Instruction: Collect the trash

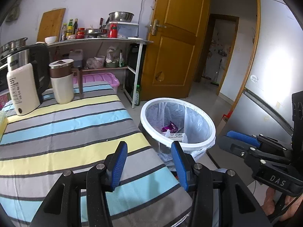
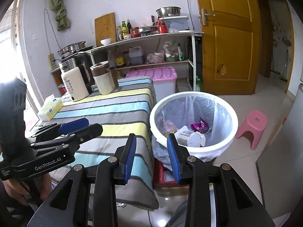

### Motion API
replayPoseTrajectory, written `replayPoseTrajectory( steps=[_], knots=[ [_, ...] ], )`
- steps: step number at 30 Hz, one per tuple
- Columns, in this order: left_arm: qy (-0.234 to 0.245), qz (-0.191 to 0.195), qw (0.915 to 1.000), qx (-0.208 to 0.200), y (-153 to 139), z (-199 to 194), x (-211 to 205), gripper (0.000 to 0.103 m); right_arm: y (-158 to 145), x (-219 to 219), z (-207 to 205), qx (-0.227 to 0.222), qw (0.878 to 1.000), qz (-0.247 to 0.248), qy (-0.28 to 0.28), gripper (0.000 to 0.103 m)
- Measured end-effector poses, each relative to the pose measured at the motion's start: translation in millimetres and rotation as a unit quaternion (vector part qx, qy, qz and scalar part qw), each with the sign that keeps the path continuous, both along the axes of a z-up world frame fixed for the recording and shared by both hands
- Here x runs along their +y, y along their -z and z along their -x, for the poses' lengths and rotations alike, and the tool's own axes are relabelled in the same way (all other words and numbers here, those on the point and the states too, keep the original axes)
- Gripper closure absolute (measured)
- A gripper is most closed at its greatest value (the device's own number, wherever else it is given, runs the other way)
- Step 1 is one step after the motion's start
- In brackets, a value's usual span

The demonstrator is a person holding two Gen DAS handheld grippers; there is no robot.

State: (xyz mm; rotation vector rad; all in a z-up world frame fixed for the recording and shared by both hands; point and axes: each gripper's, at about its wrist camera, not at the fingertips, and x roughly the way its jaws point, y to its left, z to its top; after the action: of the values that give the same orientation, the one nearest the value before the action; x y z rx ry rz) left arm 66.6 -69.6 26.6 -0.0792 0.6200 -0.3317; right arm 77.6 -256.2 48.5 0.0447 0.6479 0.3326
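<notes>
Both grippers hang with their blue pads spread wide and nothing between them. The left gripper sits over the near edge of the striped tablecloth; the right gripper is just beside it. Ahead of both stands the white trash bin with its clear liner. Inside lie a purple wrapper, a white cup and a barcoded carton. Beyond the left pads, a cream tumbler and a kettle stand at the table's far end.

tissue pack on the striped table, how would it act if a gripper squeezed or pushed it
The tissue pack looks soft-wrapped, so it would probably dent under the fingers. It seems light and lies flat, so a push should slide it over the striped cloth rather than tip it.
</notes>
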Motion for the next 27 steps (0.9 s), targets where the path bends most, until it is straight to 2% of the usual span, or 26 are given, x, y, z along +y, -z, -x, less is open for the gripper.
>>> replayPoseTrajectory(
  steps=[9, 27],
  knots=[
    [-0.008, -0.003, 1.0000, -0.005, -0.5, 18.6, 6.1, 0.055, 0.1, 3.6, 16.2, -0.002, 1.000, 0.003, -0.001, 0.068],
    [-0.012, -0.013, 0.9998, -0.013, -3.7, 25.8, 6.9, 0.055, -1.1, 1.5, 20.4, -0.005, 1.000, 0.002, 0.005, 0.068]
  ],
)
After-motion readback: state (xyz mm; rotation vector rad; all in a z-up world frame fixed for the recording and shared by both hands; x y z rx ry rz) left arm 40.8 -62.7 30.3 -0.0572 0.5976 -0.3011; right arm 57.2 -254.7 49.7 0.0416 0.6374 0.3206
